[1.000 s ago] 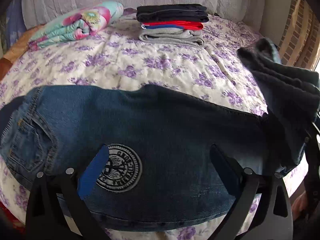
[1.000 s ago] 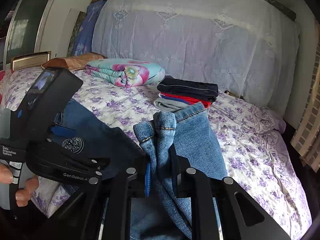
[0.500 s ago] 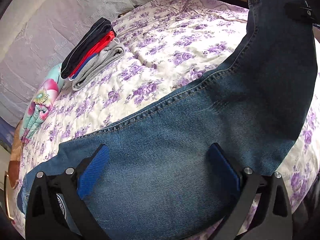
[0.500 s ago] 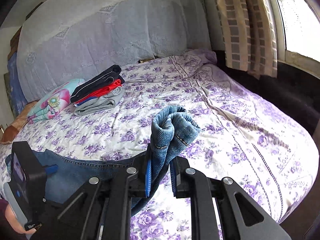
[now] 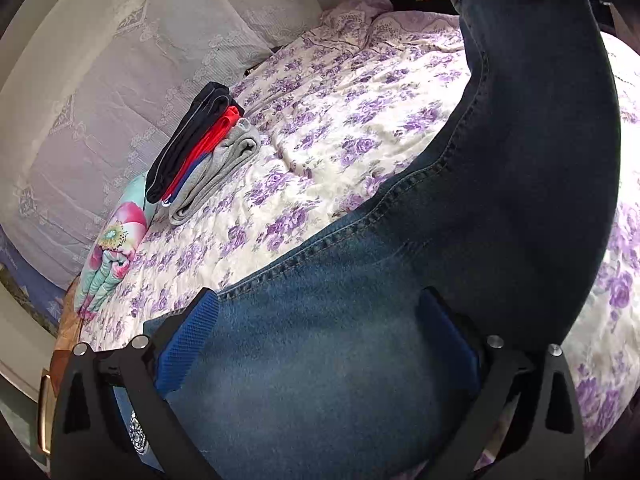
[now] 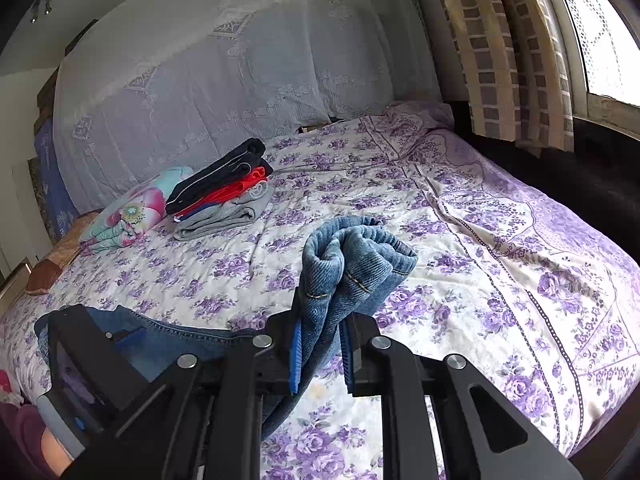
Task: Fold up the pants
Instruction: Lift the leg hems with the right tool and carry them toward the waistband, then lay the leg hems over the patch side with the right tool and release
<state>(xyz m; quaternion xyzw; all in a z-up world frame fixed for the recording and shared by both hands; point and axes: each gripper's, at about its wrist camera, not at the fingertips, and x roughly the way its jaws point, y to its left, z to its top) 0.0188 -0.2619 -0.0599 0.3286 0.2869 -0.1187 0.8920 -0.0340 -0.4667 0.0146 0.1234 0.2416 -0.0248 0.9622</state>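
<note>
The blue jeans (image 5: 400, 300) lie on the floral bedspread (image 5: 340, 92), stretched from lower left up to the top right. My left gripper (image 5: 320, 332) is open, its blue pads wide apart over the jeans' thigh area. My right gripper (image 6: 322, 354) is shut on the bunched leg hems of the jeans (image 6: 352, 260) and holds them above the bed. The rest of the jeans (image 6: 168, 336) trails to the left, where the left gripper's body (image 6: 88, 356) shows.
A stack of folded clothes (image 6: 224, 196) and a flowered bundle (image 6: 132, 216) sit near the white-covered headboard (image 6: 240, 80). A curtain (image 6: 500, 52) and window are at the right. The bed's front edge is close below me.
My right gripper has carried the leg hems up and to the right, pulling the legs out straight. The left wrist view has tilted and moved toward the jeans' thigh.
</note>
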